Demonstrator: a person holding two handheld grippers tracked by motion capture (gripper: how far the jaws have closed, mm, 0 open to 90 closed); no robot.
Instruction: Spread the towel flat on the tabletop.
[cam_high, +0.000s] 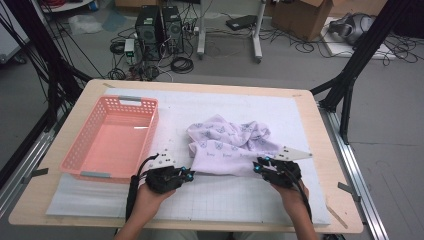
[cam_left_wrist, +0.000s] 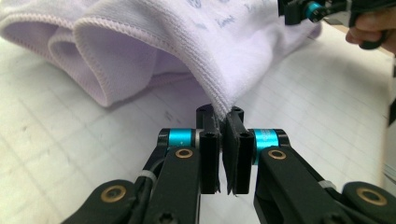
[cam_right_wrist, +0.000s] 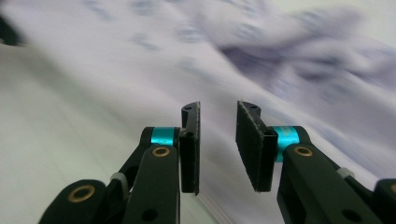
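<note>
The crumpled lilac printed towel (cam_high: 229, 144) lies lengthwise along the counter's (cam_high: 320, 200) near edge; left hand-held gripper (cam_left_wrist: 223, 122) pinches its corner, right hand-held gripper (cam_right_wrist: 218, 116) stands parted, empty.

Both forearms enter from the near edge, hands low over the table. Left gripper (cam_left_wrist: 223, 122): jaws clamped together, pinching a fold of the cloth (cam_left_wrist: 219, 51) at the tips. Right gripper (cam_right_wrist: 218, 122): jaws parted with a clear gap, nothing between them; view blurred, so contact is uncertain.
</note>
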